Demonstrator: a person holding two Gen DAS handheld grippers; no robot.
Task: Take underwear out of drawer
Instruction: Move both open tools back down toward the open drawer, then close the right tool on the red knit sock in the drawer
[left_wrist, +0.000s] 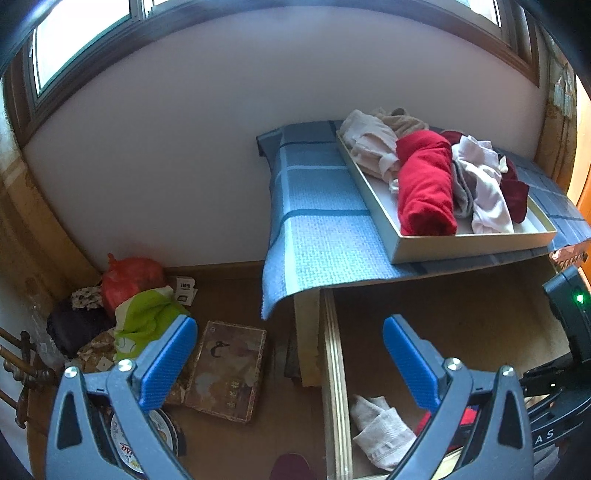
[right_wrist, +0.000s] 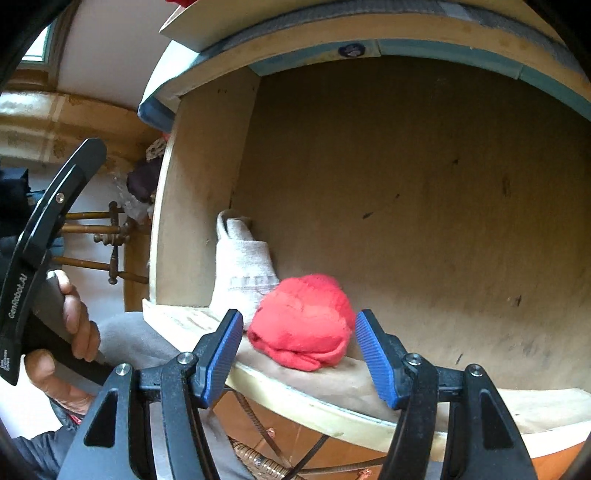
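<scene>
Right gripper (right_wrist: 297, 356), nearest the lens: jaws wide, nothing between the pads, blue pads (right_wrist: 221, 356) clear of cloth on both sides. Pointing down into the drawer (right_wrist: 424, 221).

Drawer: pulled out, wooden, brown floor mostly bare ahead of the claw. Front rim sits just under the pads.

Red underwear (right_wrist: 301, 321): bundled, lying on the drawer floor at the front, directly ahead of the right claw and centred on the gap between its pads. Not touched by either pad; a little air shows each side.

White underwear (right_wrist: 242, 269): folded, against the drawer's left wall, ahead and left of the right claw, touching the red bundle's left edge.

Left gripper (left_wrist: 291, 365): jaws wide, empty, held above the drawer's left wall. White piece (left_wrist: 380, 428) lies below and between its pads, closer to the right pad; red piece only partly seen behind that pad.

Cabinet top, beyond and above the left claw: blue cloth (left_wrist: 314, 206) w/ a shallow tray (left_wrist: 472, 245) on it. Tray holds a pile of garments, red roll (left_wrist: 424, 184) in the middle, pale pieces either side.

Floor, left of the left claw: bags, a flat box (left_wrist: 225, 369), misc. clutter.

Person's hand (right_wrist: 75, 317) grips the left tool's handle, left of the right claw.
</scene>
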